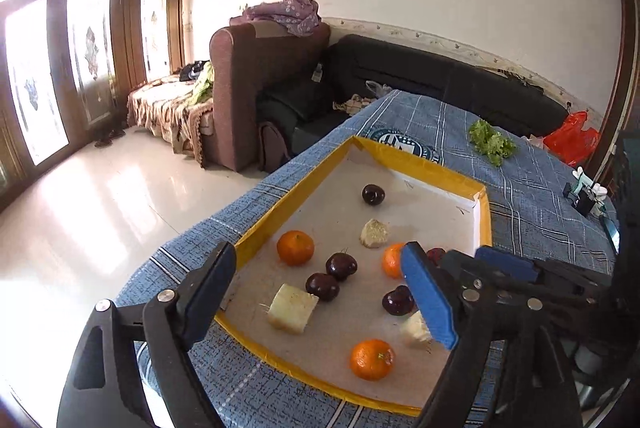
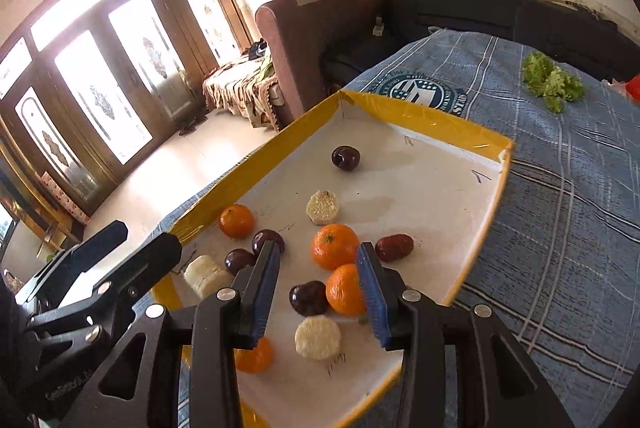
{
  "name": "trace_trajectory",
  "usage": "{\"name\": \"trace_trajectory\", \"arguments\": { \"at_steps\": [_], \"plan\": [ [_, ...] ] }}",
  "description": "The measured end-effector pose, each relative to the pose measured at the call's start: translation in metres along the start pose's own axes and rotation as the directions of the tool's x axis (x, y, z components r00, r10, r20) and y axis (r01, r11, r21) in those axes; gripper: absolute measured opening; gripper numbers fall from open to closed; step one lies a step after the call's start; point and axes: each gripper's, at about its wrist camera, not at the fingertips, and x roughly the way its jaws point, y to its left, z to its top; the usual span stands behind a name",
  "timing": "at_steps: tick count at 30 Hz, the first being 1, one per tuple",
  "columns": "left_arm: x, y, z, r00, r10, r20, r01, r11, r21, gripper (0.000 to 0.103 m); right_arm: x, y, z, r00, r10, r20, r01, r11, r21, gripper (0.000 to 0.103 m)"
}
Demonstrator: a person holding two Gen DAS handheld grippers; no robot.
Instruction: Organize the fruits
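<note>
Two tools are hovering over the tray (image 2: 460, 124), which is lying on the blue plaid tabletop (image 2: 560, 188); both are standing open and neither is gripping anything. You are holding the right tool (image 2: 318, 288) low over the near middle of the tray, its jaws parted around a cluster: a dark cherry (image 2: 309, 298) touching an orange mandarin (image 2: 345, 290), with a pale cut fruit piece (image 2: 318, 338) just beside them. You are holding the left tool (image 1: 320, 292) wide open over the tray's near left part, where two dark cherries (image 1: 332, 276) are lying close to a pale cube (image 1: 292, 308).

Fruit kinds are lying mixed across the tray, so sorting appears to be at an early stage; the step in hand is likely selecting a first piece.

For the next move, you are advised to single out one fruit. The cherry and the mandarin are touching, so closing on both is a risk. Centre the right tool on one piece only, lower it, then close gently; round fruit is likely to roll.
</note>
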Motion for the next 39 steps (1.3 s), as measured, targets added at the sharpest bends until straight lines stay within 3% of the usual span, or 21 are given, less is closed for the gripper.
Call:
{"name": "trace_trajectory", "arguments": {
  "at_steps": [4, 8, 12, 17, 39],
  "plan": [
    [-0.02, -0.014, 0.0, 0.999, 0.023, 0.041, -0.025, 0.999, 0.029, 0.092, -0.03, -0.006, -0.015, 0.998, -0.029, 0.057, 0.029, 1.0, -0.001, 0.049],
    [-0.038, -0.032, -0.002, 0.997, 0.024, 0.076, -0.028, 0.998, 0.063, 0.094, -0.056, -0.012, -0.031, 0.991, -0.073, 0.109, 0.073, 0.997, 0.0, 0.061],
    [-0.049, -0.052, -0.003, 0.994, 0.039, 0.099, -0.048, 0.994, 0.098, 0.096, -0.077, -0.018, -0.044, 0.981, -0.128, 0.144, 0.131, 0.991, -0.013, 0.066],
    [-0.063, -0.067, -0.006, 0.991, 0.041, 0.129, -0.056, 0.992, 0.117, 0.099, -0.094, -0.028, -0.053, 0.976, -0.144, 0.166, 0.145, 0.989, 0.006, 0.068],
    [-0.069, -0.069, -0.011, 0.991, 0.023, 0.132, -0.035, 0.995, 0.093, 0.1, -0.101, -0.025, -0.067, 0.973, -0.145, 0.179, 0.147, 0.989, -0.001, 0.071]
  ]
}}
